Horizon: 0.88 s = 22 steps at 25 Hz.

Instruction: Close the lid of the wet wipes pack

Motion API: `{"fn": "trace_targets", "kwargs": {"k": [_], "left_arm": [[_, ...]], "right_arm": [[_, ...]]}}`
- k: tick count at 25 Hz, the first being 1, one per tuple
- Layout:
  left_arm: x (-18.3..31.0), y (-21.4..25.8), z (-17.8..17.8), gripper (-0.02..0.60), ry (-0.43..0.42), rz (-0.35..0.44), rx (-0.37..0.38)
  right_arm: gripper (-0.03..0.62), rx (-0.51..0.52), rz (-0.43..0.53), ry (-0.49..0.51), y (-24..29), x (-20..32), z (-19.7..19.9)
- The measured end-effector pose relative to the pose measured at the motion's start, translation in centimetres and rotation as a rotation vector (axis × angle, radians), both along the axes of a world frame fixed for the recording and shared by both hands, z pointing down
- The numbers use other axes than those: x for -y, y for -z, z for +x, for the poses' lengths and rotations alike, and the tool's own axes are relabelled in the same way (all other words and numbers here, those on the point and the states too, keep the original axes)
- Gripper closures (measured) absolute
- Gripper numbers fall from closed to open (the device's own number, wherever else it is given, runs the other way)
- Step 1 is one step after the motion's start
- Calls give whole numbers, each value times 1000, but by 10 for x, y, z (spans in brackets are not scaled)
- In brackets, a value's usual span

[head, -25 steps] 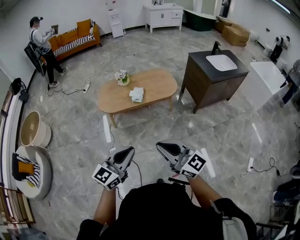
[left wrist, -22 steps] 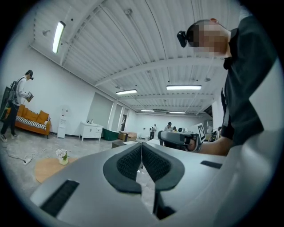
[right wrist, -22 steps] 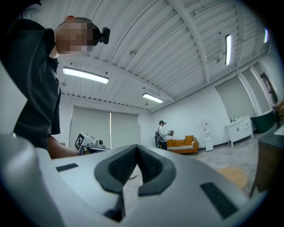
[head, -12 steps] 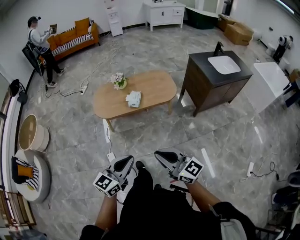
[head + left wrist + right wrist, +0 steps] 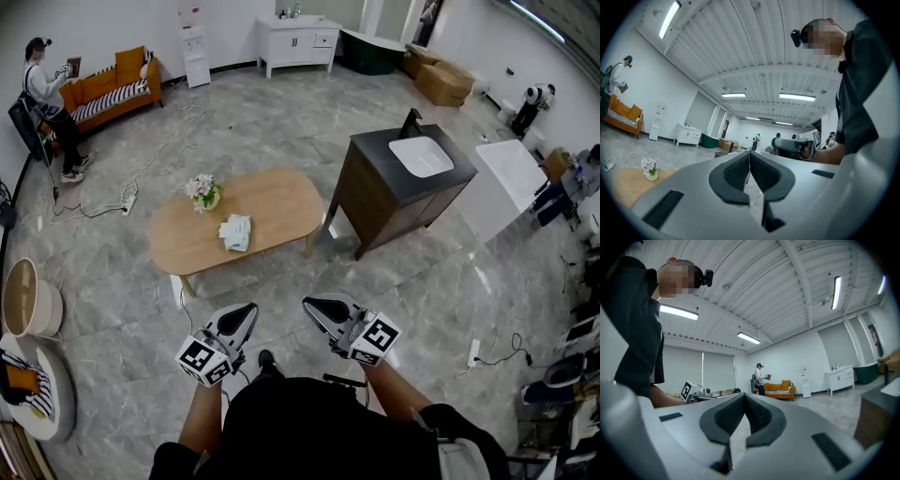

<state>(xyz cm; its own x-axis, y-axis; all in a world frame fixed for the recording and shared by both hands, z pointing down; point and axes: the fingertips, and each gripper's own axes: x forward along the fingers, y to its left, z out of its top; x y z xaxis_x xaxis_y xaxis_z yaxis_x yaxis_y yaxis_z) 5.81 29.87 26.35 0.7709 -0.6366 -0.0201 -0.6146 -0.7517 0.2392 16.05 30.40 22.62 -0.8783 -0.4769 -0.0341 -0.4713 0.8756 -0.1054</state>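
Note:
A white wet wipes pack (image 5: 235,232) lies on the oval wooden table (image 5: 277,199), beside a small vase of flowers (image 5: 202,192). Whether its lid is up or down is too small to tell. Both grippers are held low in front of the person's body, well short of the table. The left gripper (image 5: 247,308) is shut with nothing in it; its dark pads (image 5: 736,171) meet. The right gripper (image 5: 310,303) is shut and empty too, its pads (image 5: 757,414) touching. In the left gripper view the flowers (image 5: 649,168) and the table's edge (image 5: 621,185) show at the lower left.
A dark vanity with a white basin (image 5: 405,178) stands right of the table. Cables and a power strip (image 5: 474,352) lie on the marble floor. A person (image 5: 42,103) stands by an orange sofa (image 5: 105,82) at the far left. A round tub (image 5: 23,300) sits at the left edge.
The person holding the grippers has walked forward, so the table and vanity have shifted left and nearer. Both grippers stay shut and keep their place in front of the body.

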Motion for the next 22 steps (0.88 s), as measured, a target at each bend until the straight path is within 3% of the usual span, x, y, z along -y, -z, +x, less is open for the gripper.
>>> {"fn": "trace_targets", "kwargs": {"k": [7, 13, 16, 19, 22], "left_arm": [[102, 10, -17, 566, -55, 13, -42], [153, -12, -10, 566, -105, -50, -58], [180, -19, -16, 565, -78, -62, -57], [211, -37, -31, 565, -35, -100, -13], [239, -53, -25, 565, -36, -127, 96]], "right_arm": [[584, -14, 45, -60, 22, 90, -18], [584, -31, -9, -50, 0, 131, -33], [584, 8, -41, -32, -9, 164, -34], [583, 40, -54, 20, -14, 204, -43], [584, 16, -41, 80, -21, 247, -49]]}}
